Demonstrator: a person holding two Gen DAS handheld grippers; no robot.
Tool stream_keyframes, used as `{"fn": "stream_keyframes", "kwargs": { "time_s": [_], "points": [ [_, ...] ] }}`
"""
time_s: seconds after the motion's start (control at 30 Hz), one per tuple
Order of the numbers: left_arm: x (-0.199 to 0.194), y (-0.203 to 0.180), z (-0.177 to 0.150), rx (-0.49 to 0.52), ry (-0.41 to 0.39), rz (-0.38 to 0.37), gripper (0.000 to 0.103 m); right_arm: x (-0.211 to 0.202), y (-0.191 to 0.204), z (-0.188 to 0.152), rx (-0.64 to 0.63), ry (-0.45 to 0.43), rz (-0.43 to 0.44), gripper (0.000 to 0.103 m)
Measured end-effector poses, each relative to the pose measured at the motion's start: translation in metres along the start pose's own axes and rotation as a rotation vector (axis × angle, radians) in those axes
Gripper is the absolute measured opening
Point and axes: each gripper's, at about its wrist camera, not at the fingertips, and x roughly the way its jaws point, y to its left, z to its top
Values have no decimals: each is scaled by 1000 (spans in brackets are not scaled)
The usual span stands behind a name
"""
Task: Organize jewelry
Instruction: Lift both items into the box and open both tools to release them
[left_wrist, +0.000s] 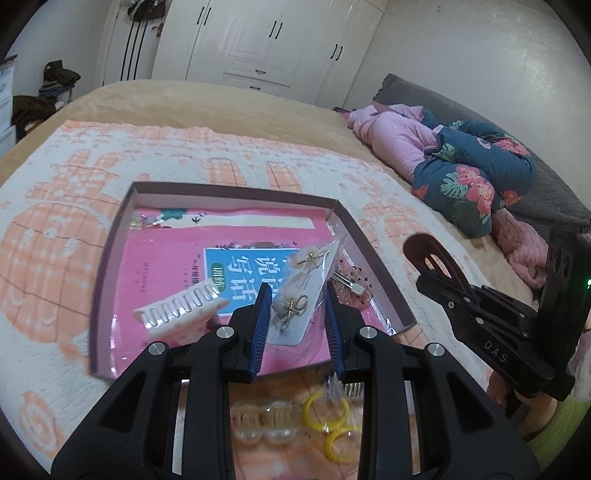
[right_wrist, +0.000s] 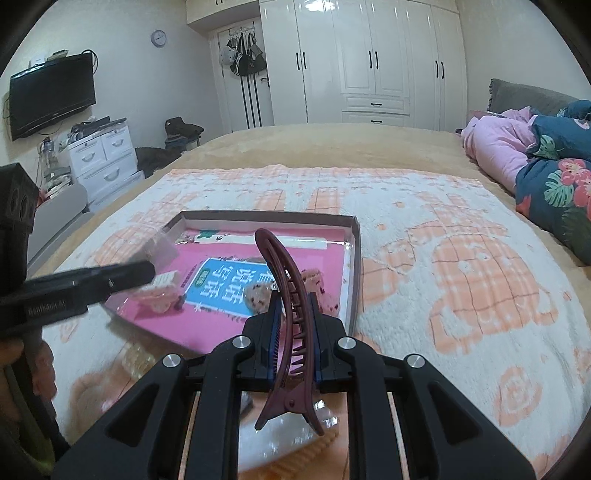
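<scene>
A shallow box (left_wrist: 373, 258) with a pink book inside lies on the bed; it also shows in the right wrist view (right_wrist: 356, 258). My left gripper (left_wrist: 297, 295) is open over the box, its blue pads on either side of a clear packet of gold earrings (left_wrist: 299, 295), not clamping it. A white hair claw (left_wrist: 177, 310) and a spotted hair tie (left_wrist: 351, 284) lie in the box. My right gripper (right_wrist: 293, 299) is shut on a maroon hair clip (right_wrist: 288, 295), held upright near the box's near edge. From the left wrist view that clip (left_wrist: 428, 254) is right of the box.
Yellow rings (left_wrist: 327, 413) and clear beads (left_wrist: 258, 424) lie on the peach-and-white blanket (right_wrist: 461, 295) in front of the box. Pink and floral bedding (left_wrist: 461, 166) is piled at the right. White wardrobes stand beyond the bed.
</scene>
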Motion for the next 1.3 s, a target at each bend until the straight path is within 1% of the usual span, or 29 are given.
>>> {"fn": "stream_keyframes", "kwargs": {
  "time_s": [0.13,0.2,0.53,0.8,0.9,1.0,1.13,1.2,1.23,1.27,1.3],
  "points": [
    [19,1,1,-22,23,1,20,16,-1,8,-7,18,-13,14],
    [27,0,0,-18,36,5,20,23,-1,10,-10,29,-19,14],
    [52,9,1,-36,87,8,22,65,-11,20,3,91,-53,14],
    [59,14,1,-43,98,12,25,94,-13,19,8,153,-75,14],
    [60,15,-1,-45,101,9,26,98,-12,17,9,158,-79,14],
    [58,16,-3,-45,96,4,32,99,-12,15,10,162,-78,14],
    [50,15,-4,-46,75,0,34,95,-14,12,17,153,-77,14],
    [43,14,-4,-43,61,3,36,93,-14,11,16,151,-75,17],
    [40,13,-4,-42,52,3,36,90,-15,10,18,147,-75,24],
    [35,13,-5,-42,41,0,38,88,-16,9,20,143,-74,34],
    [31,12,-5,-38,32,2,40,86,-16,9,23,136,-72,37]
  ]
}}
